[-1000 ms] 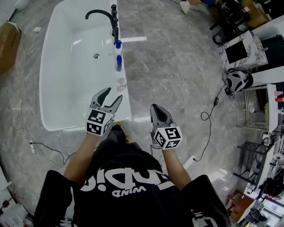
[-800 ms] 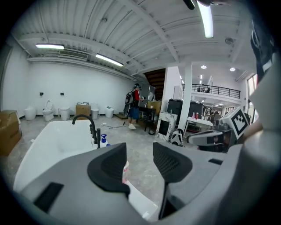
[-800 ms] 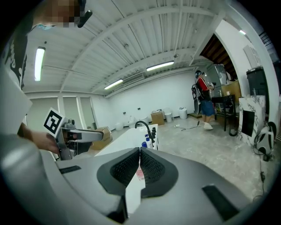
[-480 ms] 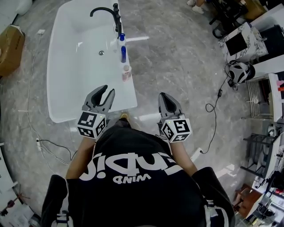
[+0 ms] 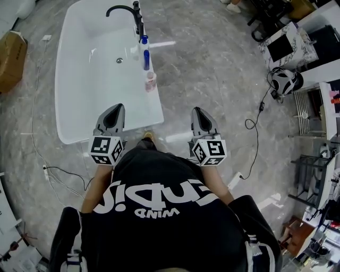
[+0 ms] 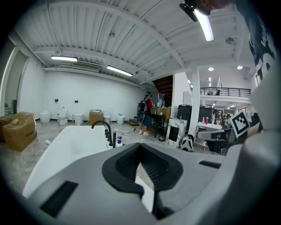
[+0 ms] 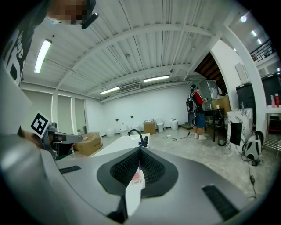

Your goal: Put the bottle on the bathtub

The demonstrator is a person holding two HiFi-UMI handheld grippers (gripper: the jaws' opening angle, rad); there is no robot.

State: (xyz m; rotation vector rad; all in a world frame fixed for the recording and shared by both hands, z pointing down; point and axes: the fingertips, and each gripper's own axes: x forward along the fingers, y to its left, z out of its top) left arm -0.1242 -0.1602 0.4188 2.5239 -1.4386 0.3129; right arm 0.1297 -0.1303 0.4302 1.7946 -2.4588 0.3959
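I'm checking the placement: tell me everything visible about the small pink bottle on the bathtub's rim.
The small pink bottle looks pinkish with a pale top. It seems to stand upright on the flat rim of the white bathtub, on the side with the black tap, nearer the person than the blue bottle. Only the rim touches it; the left gripper and right gripper hang clear.

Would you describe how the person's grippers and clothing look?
The left gripper and right gripper are grey with black ribbed pads; each carries a white cube with black square markers. The person wears a black short-sleeved shirt with white lettering.
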